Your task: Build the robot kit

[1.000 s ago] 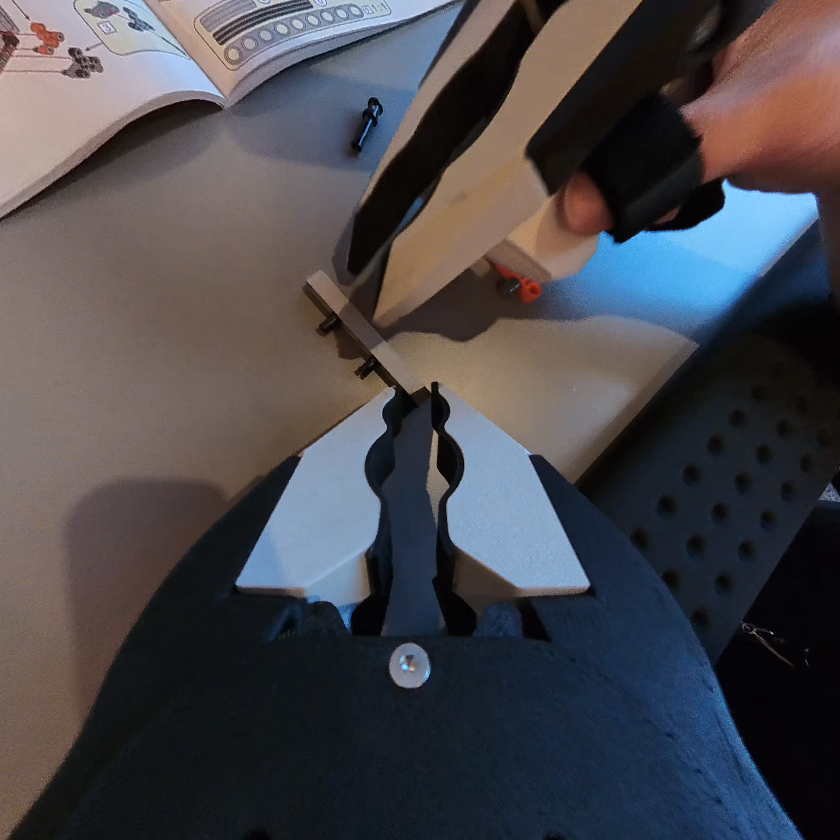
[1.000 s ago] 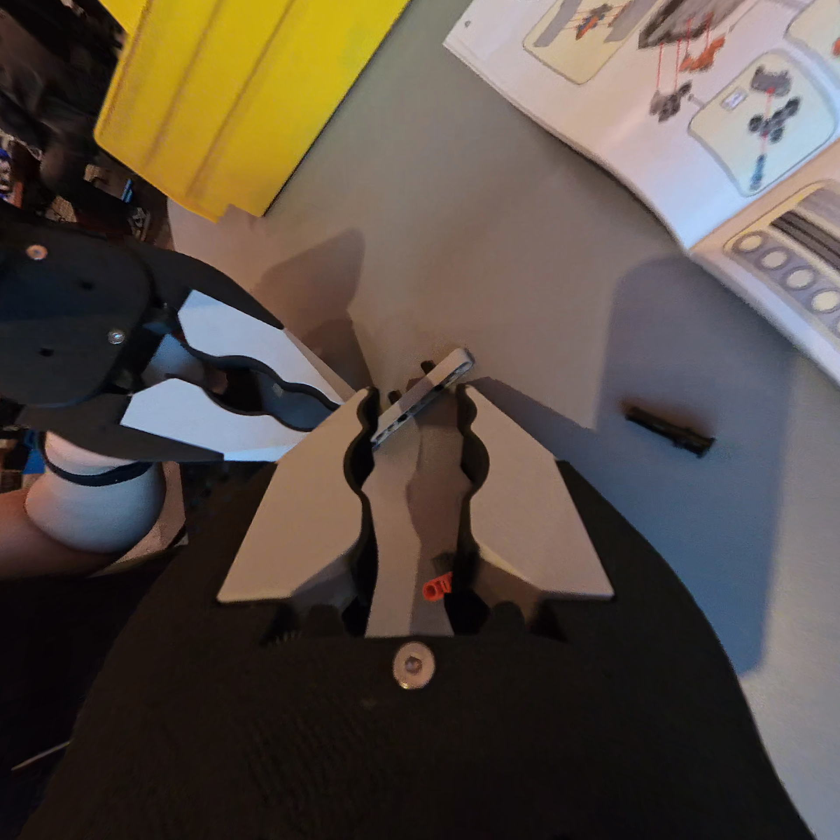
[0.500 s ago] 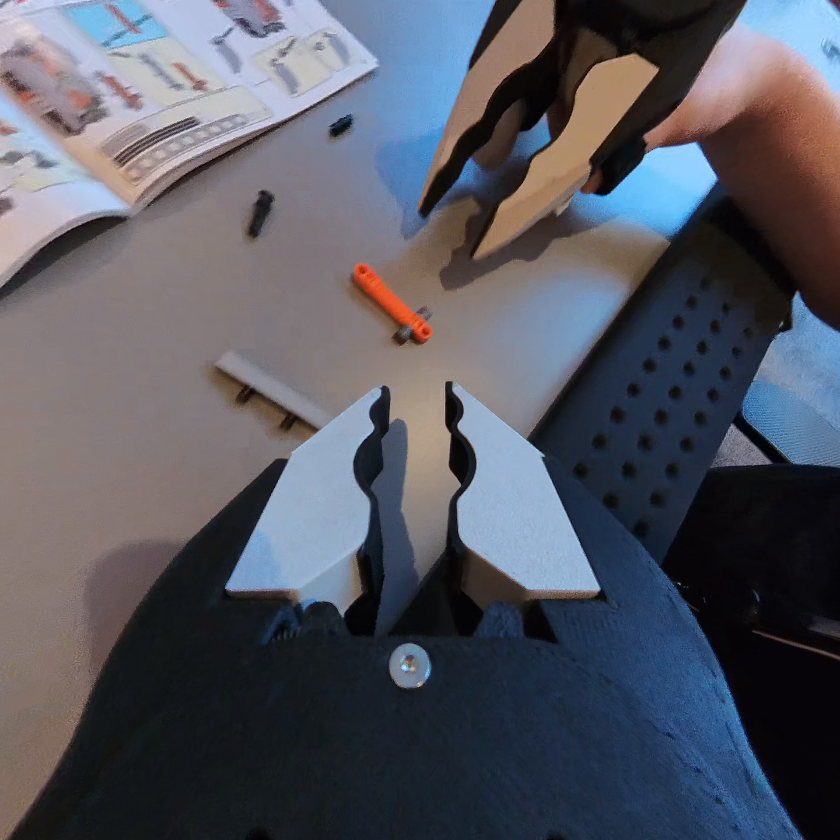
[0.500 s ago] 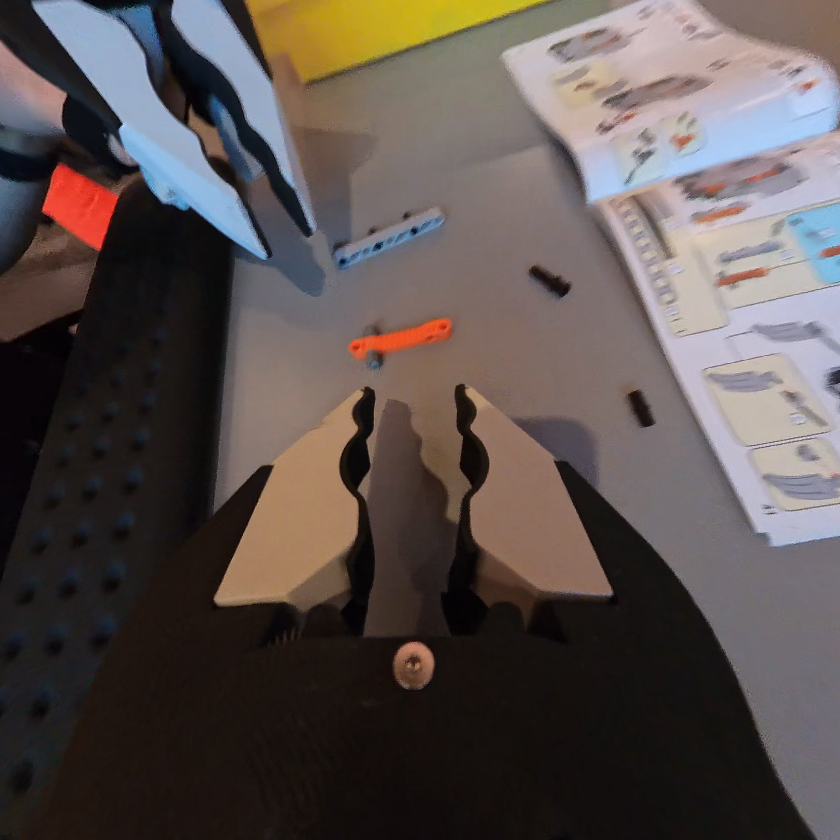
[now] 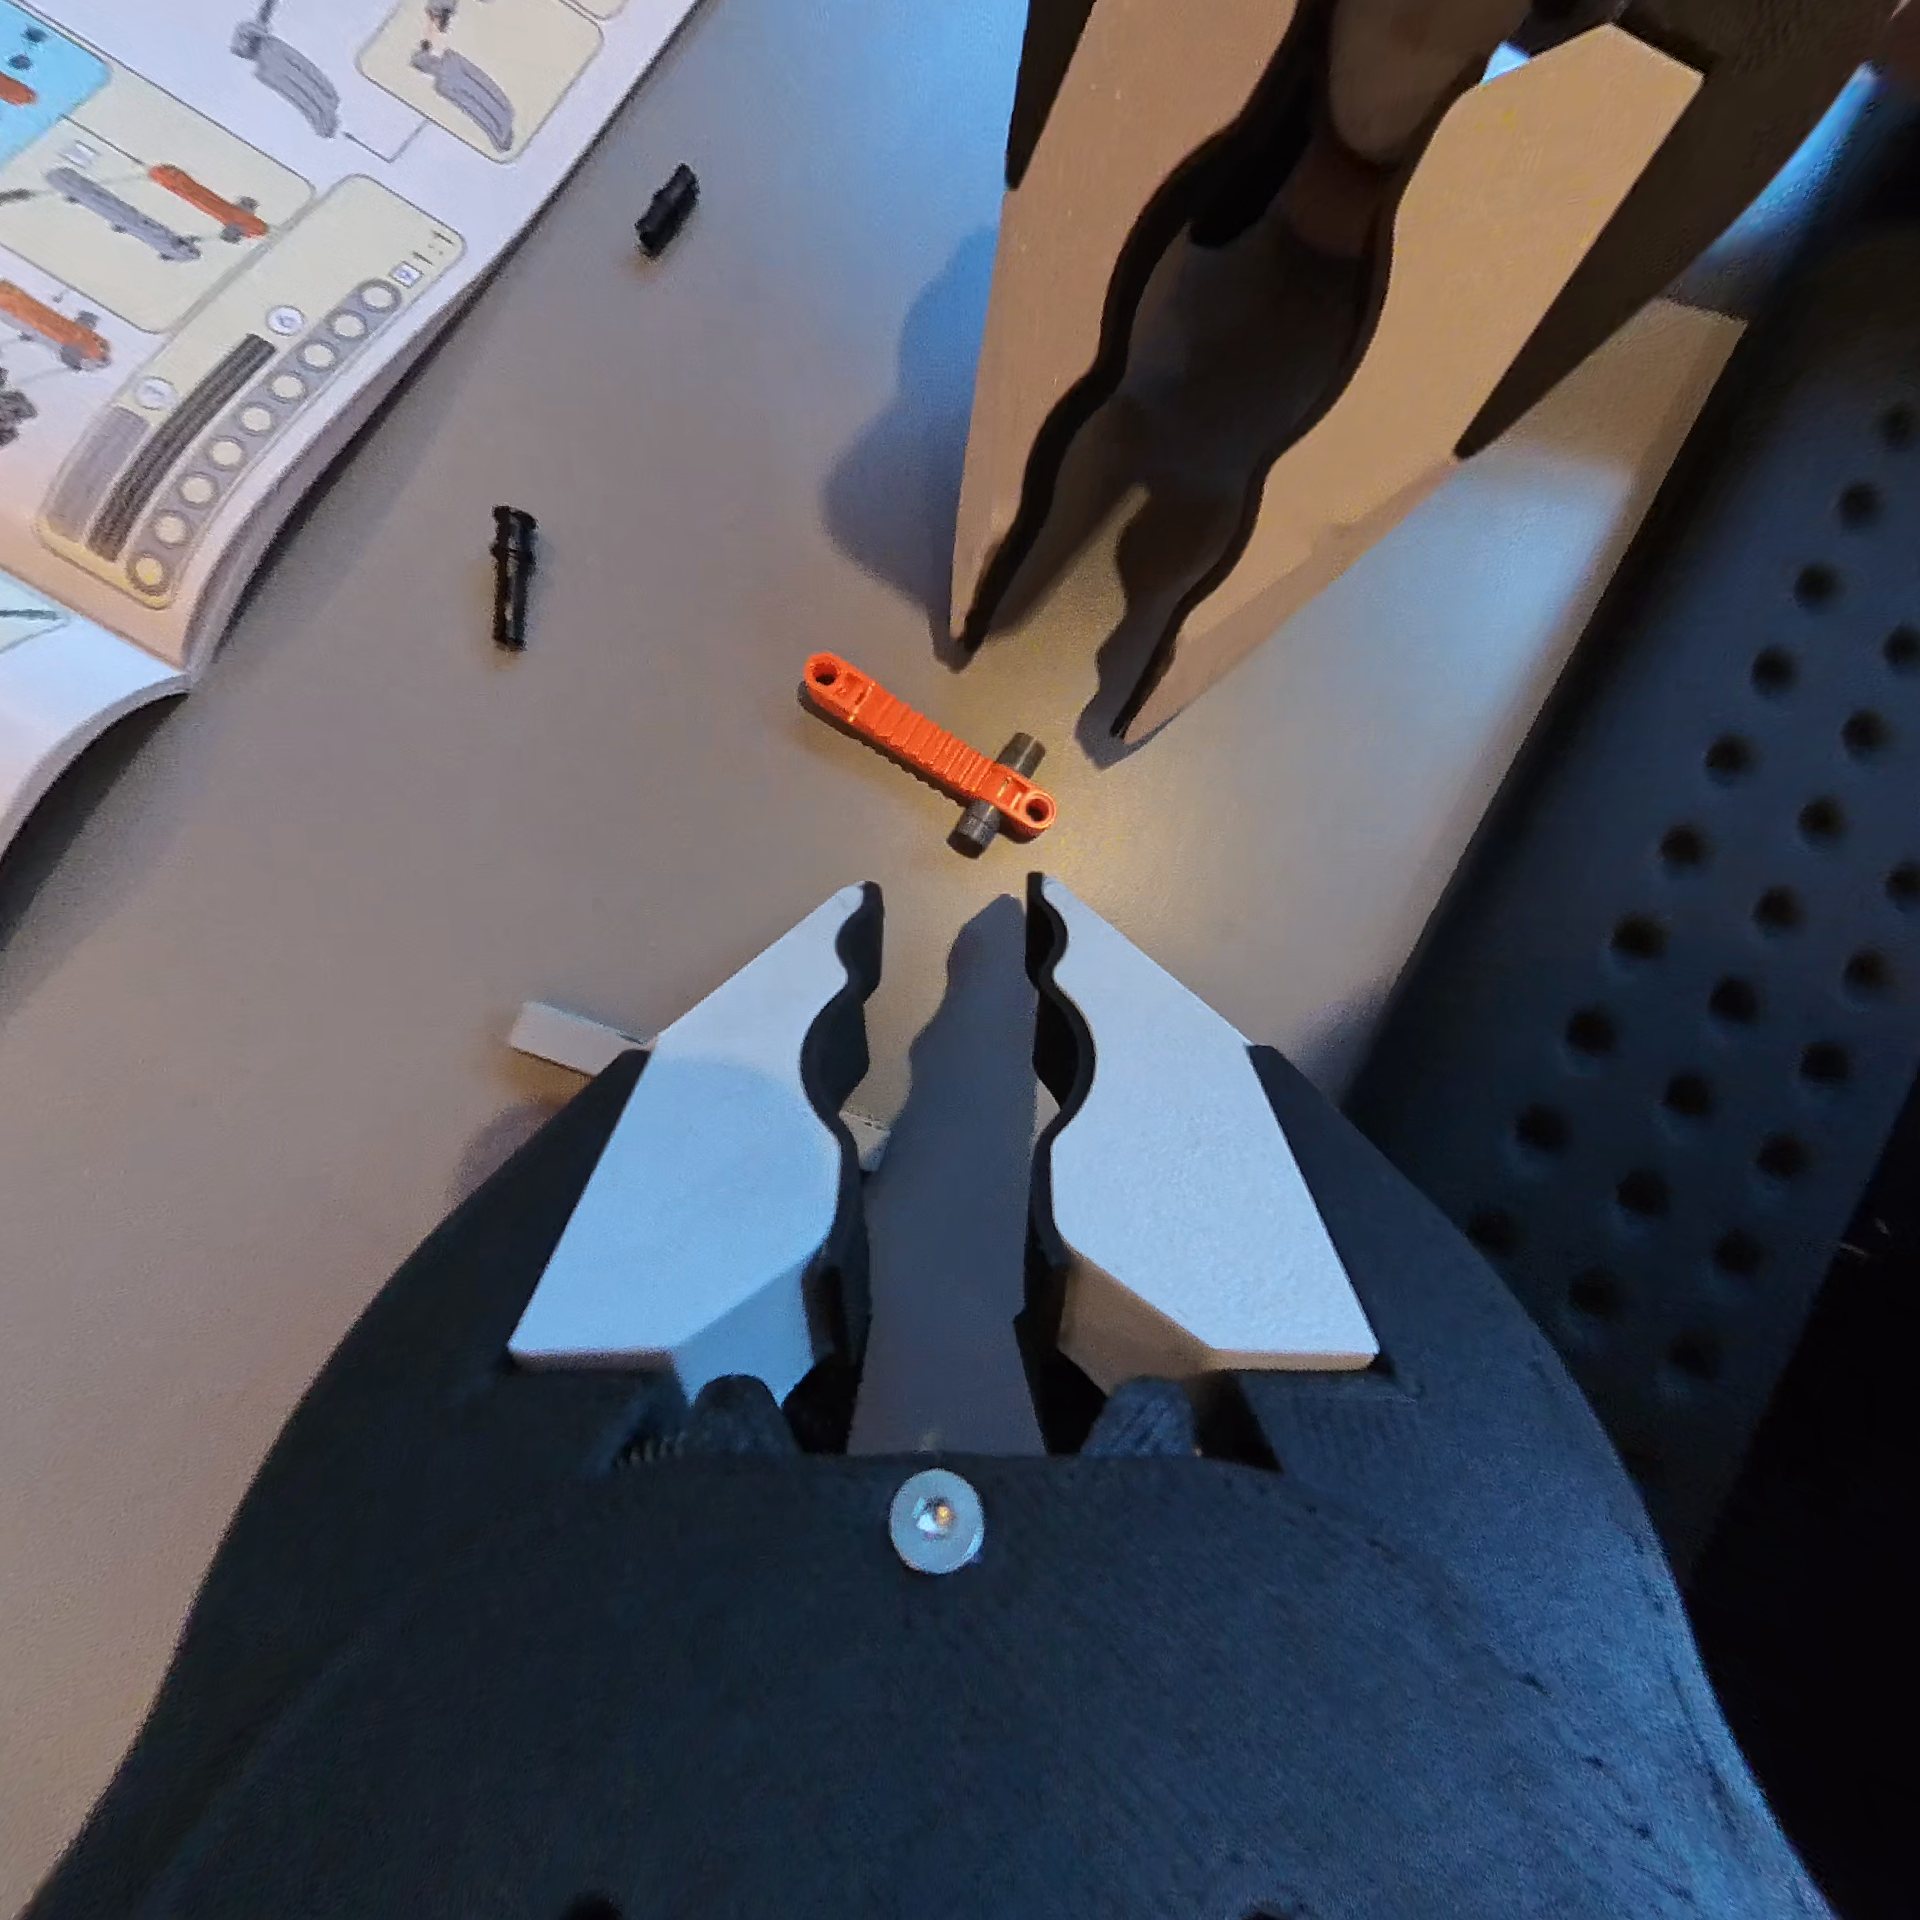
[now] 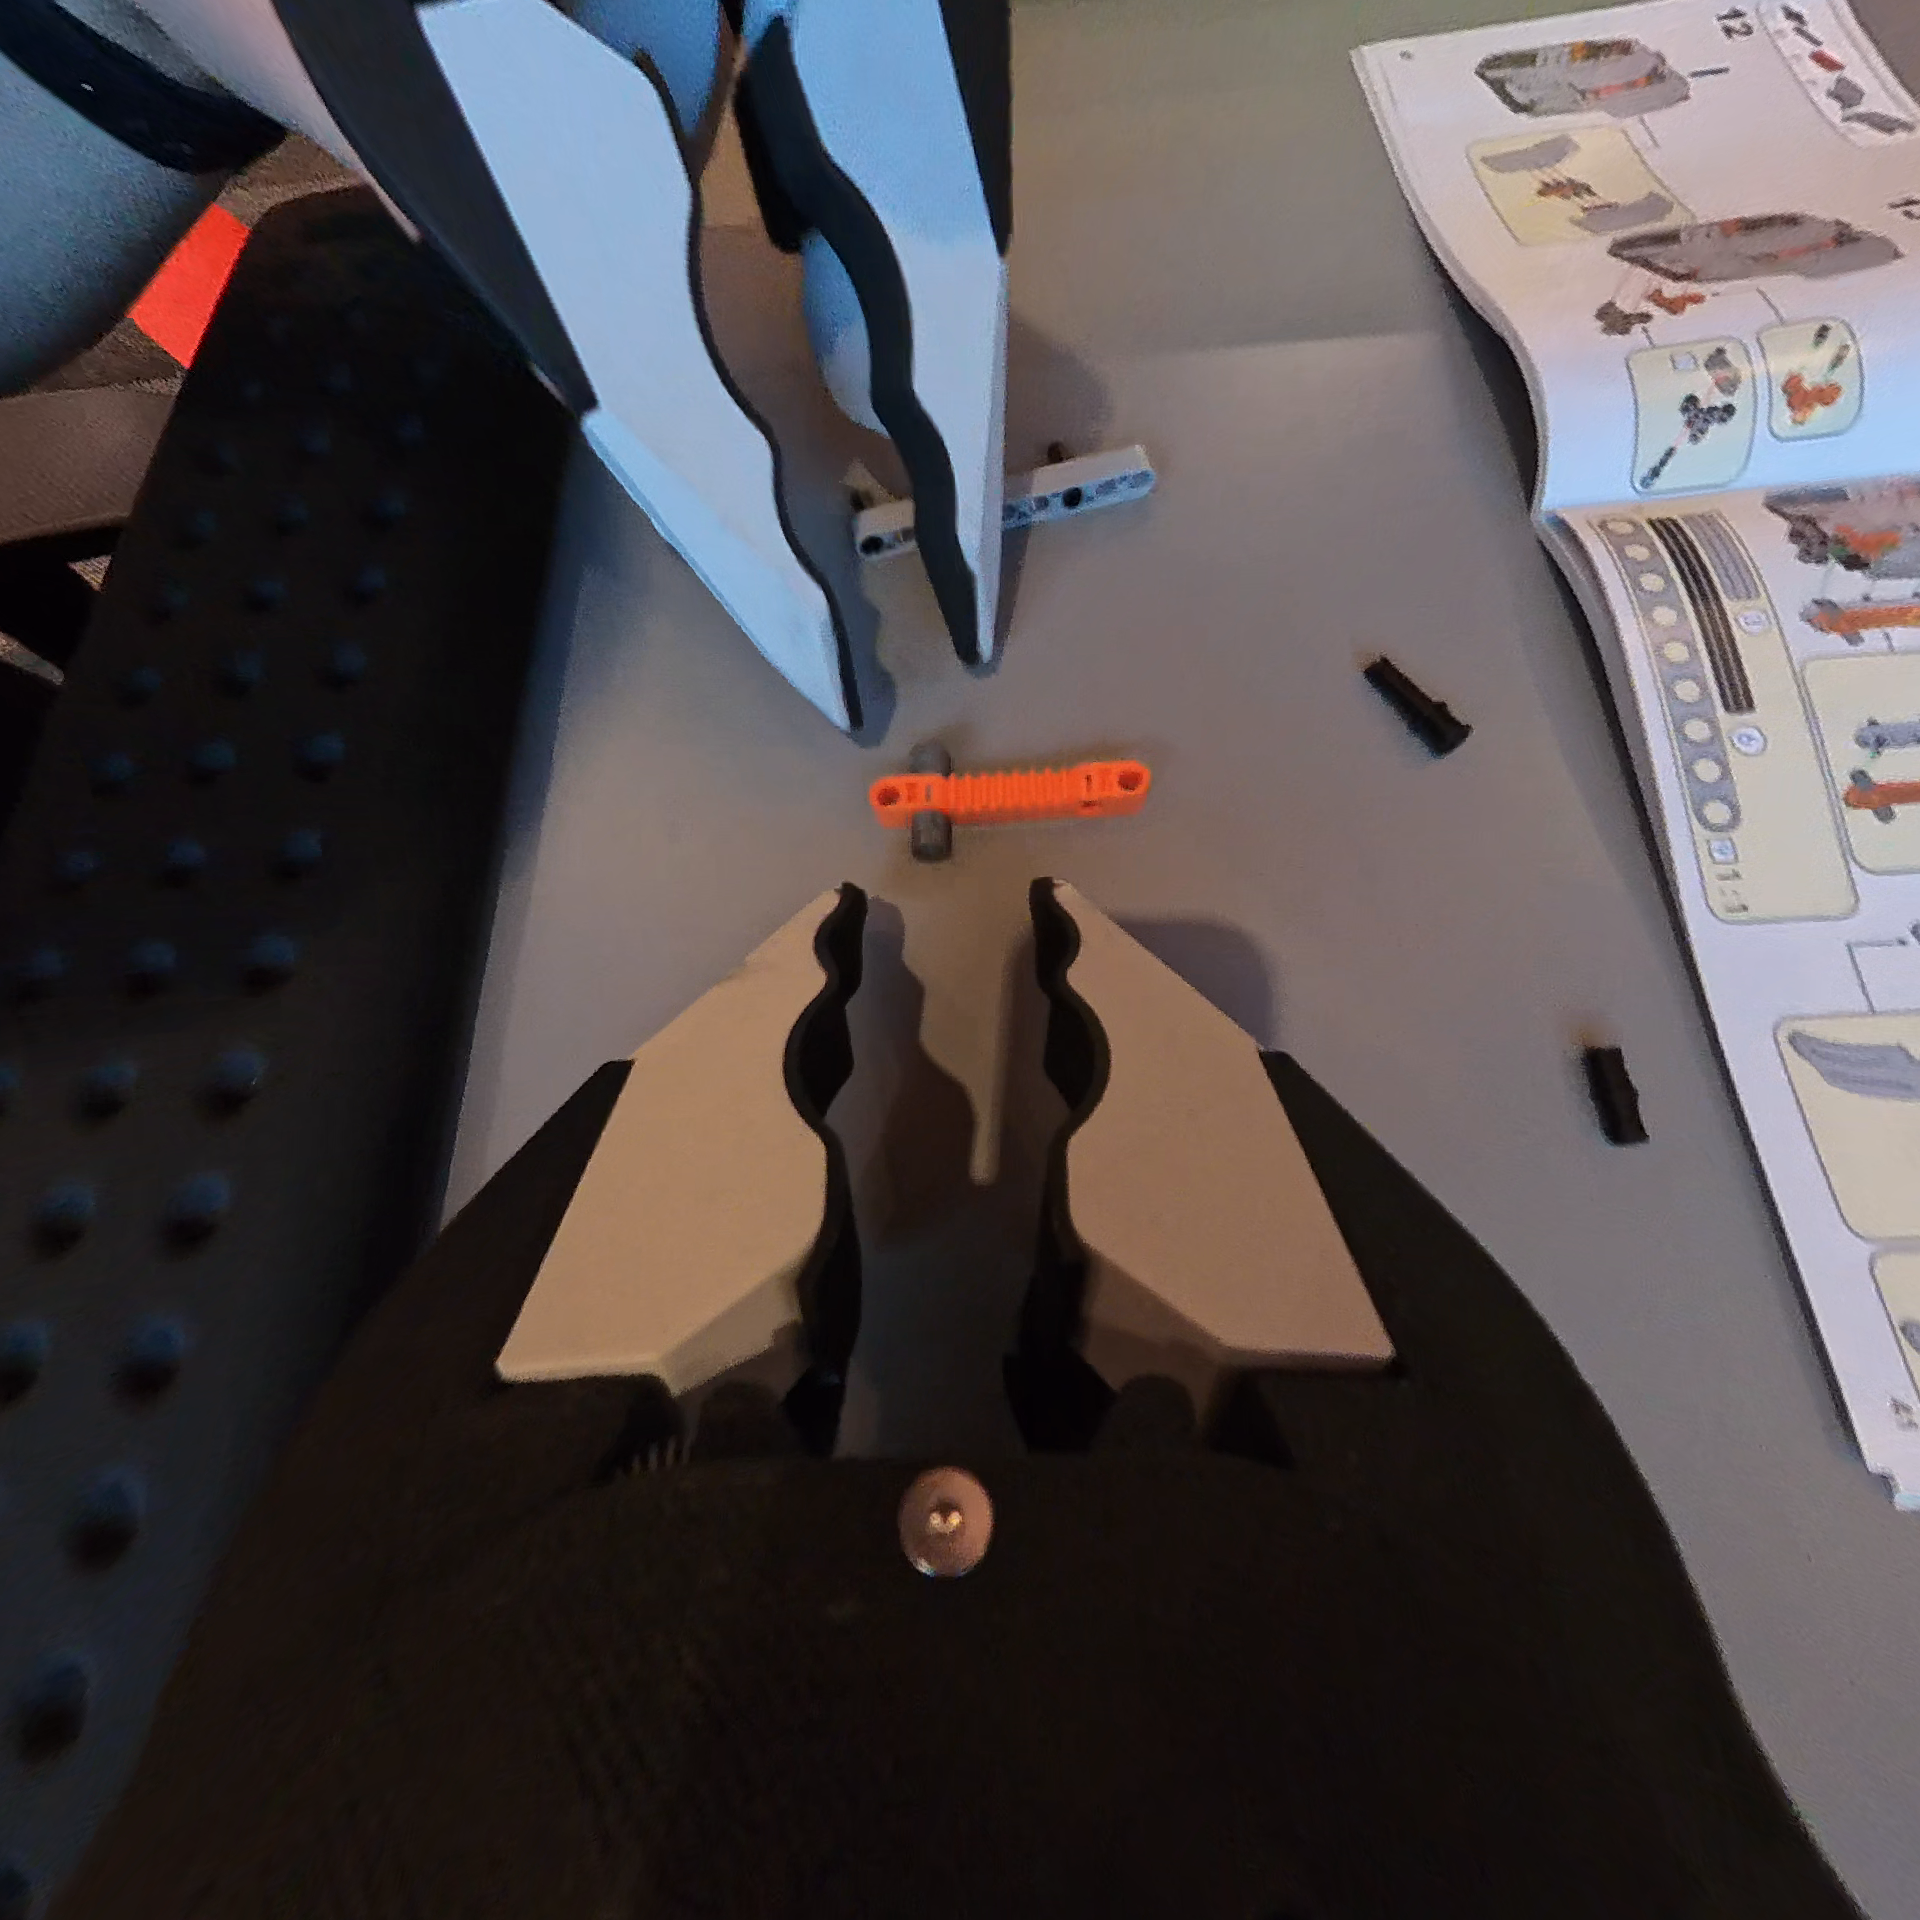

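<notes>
Your left tongs (image 5: 951, 894) and right tongs (image 6: 945, 899) both gape partway, gripping nothing, tips facing across the orange strip (image 6: 1008, 795) on the table (image 6: 1247, 436). Only your right view shows the grey beam (image 6: 1081, 494) whole, beyond the left tongs.

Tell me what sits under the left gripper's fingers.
A light grey holed beam lies on the grey table beneath the open left gripper; its middle is covered.
</notes>
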Available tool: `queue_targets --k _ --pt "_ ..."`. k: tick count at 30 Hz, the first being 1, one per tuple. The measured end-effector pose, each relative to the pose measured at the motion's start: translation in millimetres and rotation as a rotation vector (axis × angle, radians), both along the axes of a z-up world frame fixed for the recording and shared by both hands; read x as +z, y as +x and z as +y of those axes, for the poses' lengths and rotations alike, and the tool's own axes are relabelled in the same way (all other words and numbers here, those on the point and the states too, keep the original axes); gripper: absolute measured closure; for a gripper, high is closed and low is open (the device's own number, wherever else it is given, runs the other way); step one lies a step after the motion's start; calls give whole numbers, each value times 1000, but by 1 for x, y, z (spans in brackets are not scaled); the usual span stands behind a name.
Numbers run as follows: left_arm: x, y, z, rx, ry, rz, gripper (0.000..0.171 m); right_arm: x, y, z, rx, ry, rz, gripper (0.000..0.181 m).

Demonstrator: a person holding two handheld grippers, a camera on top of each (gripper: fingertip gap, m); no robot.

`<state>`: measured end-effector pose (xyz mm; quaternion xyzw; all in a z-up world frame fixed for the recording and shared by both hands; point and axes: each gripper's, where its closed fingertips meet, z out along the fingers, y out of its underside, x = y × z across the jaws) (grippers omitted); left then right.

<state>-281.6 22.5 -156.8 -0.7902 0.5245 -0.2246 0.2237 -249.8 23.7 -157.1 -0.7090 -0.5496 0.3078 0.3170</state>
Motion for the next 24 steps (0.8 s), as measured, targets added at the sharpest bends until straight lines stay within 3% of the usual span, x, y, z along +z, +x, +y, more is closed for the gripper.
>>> queue_targets --k 10,15,24 --pt "-3 12 -5 -31 -74 -79 155 -4 -15 -2 30 48 -34 177" --pt "1 10 -3 -7 -105 -133 152 0 -14 0 48 144 -47 177" --pt "53 -3 20 148 -310 -568 148 28 -13 11 20 500 -74 177"
